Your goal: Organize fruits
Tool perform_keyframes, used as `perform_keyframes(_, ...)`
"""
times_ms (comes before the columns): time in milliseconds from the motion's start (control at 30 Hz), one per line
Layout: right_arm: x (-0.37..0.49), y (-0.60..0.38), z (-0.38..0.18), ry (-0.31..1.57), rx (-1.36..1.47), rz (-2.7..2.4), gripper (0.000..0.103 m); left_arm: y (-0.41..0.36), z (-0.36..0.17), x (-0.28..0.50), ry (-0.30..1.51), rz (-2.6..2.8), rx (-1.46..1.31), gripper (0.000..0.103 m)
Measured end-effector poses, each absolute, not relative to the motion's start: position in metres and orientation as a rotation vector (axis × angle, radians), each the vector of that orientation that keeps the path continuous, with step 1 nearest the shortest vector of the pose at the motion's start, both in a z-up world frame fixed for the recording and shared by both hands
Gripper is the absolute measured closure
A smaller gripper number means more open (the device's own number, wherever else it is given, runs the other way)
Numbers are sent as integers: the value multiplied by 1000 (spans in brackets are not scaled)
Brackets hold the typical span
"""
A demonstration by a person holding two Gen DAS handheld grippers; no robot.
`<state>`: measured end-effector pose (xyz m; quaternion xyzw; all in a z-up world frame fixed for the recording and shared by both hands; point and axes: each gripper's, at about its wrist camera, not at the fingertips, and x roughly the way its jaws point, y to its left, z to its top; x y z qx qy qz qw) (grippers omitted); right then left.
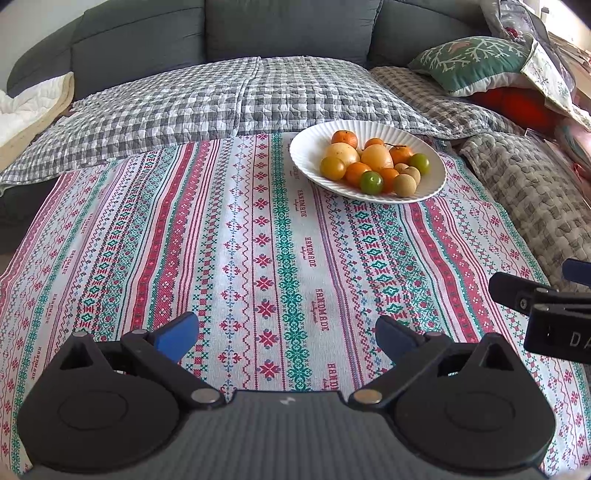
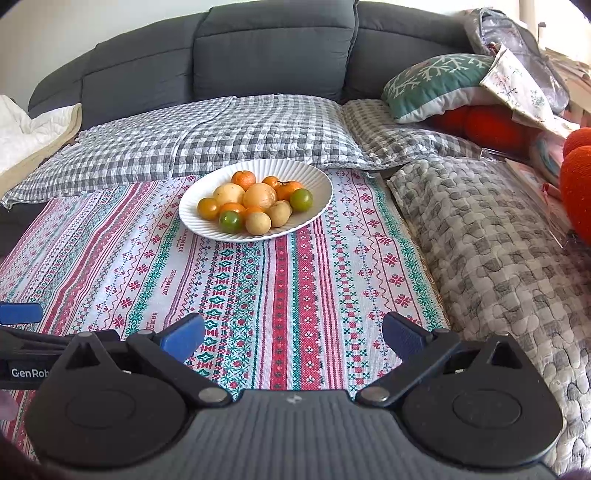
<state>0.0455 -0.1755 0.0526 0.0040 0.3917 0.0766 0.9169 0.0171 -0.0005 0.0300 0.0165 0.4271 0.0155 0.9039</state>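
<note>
A white ribbed plate point(image 1: 314, 147) point(image 2: 195, 218) sits at the far edge of the patterned cloth point(image 1: 240, 258) point(image 2: 295, 288). It holds several fruits: oranges point(image 1: 344, 139) point(image 2: 243, 179), two pale yellow fruits point(image 1: 376, 157) point(image 2: 259, 195), green ones point(image 1: 371, 182) point(image 2: 231, 220) and small tan ones point(image 1: 404, 185) point(image 2: 258, 222). My left gripper point(image 1: 286, 338) is open and empty, low over the cloth, well short of the plate. My right gripper point(image 2: 293, 338) is open and empty, also well short of the plate. The right gripper shows at the right edge of the left wrist view point(image 1: 554, 306).
A grey sofa point(image 1: 221, 33) point(image 2: 273, 48) with checked quilts point(image 1: 221, 99) point(image 2: 221, 129) lies behind the cloth. A grey patterned blanket point(image 2: 498, 240) point(image 1: 535, 192) lies to the right. A green cushion point(image 2: 432, 81) point(image 1: 472, 62) and orange cushions point(image 2: 487, 125) are piled at the far right.
</note>
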Motion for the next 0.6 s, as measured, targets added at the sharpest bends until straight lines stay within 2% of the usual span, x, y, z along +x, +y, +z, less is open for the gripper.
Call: perform_keyframes(600,47,-172,50,808,-10,167,0,-1,30,17,881,33,39,8)
